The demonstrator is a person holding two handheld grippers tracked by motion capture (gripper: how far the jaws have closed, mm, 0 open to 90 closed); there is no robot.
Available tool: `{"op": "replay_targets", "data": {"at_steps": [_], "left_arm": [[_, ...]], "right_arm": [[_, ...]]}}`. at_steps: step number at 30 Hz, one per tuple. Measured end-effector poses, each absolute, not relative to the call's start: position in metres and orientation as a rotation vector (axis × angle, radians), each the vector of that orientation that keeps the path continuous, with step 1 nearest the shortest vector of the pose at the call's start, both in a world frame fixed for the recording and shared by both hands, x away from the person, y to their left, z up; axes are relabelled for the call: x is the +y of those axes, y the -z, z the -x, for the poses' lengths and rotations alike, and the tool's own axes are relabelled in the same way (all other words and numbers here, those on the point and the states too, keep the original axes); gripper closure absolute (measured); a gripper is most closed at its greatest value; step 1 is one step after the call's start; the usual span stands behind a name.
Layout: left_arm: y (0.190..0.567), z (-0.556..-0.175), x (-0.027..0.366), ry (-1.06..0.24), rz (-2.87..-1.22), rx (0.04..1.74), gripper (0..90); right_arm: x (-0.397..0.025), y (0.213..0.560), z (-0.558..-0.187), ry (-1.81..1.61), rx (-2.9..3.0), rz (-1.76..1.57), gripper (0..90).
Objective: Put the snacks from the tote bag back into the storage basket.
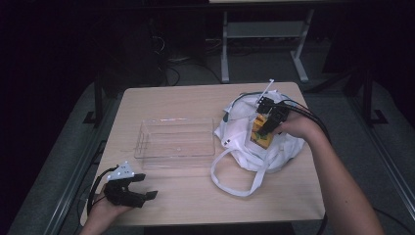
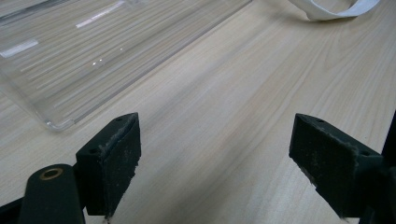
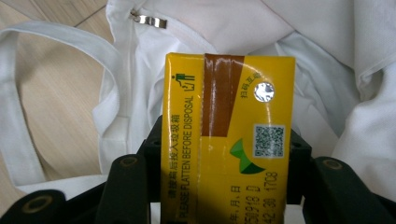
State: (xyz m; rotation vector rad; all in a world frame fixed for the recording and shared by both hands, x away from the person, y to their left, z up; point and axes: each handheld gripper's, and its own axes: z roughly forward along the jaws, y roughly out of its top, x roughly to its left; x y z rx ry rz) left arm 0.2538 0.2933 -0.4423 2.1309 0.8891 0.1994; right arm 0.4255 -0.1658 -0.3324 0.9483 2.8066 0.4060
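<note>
Wooden table (image 1: pixel 195 98), yellow carton (image 3: pixel 229 140) between right hand-held gripper (image 3: pixel 224 168) jaws.

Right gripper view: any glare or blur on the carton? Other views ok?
Right gripper view: yellow carton sharp, print legible, glare streaks on its brown tape and foil dot. High view: dim, dark surroundings, soft detail. Left gripper view: clear tray shows bright reflections; jaws sharp.

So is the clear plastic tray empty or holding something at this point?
Empty. The clear rectangular plastic tray shows bare table wood through its bottom, and the yellow drink carton sits clamped in the right hand-held gripper over the white cloth bag.
</note>
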Motion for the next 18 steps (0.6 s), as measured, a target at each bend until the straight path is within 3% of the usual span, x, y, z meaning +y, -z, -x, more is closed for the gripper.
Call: {"op": "replay_targets", "data": {"at_steps": [18], "left_arm": [[0.442,-0.254,0.292,-0.196,-2.135,0.882,16.3]], "right_arm": [[-0.151,0.305,-0.422,-0.412,2.814,-0.887,50.7]]}}
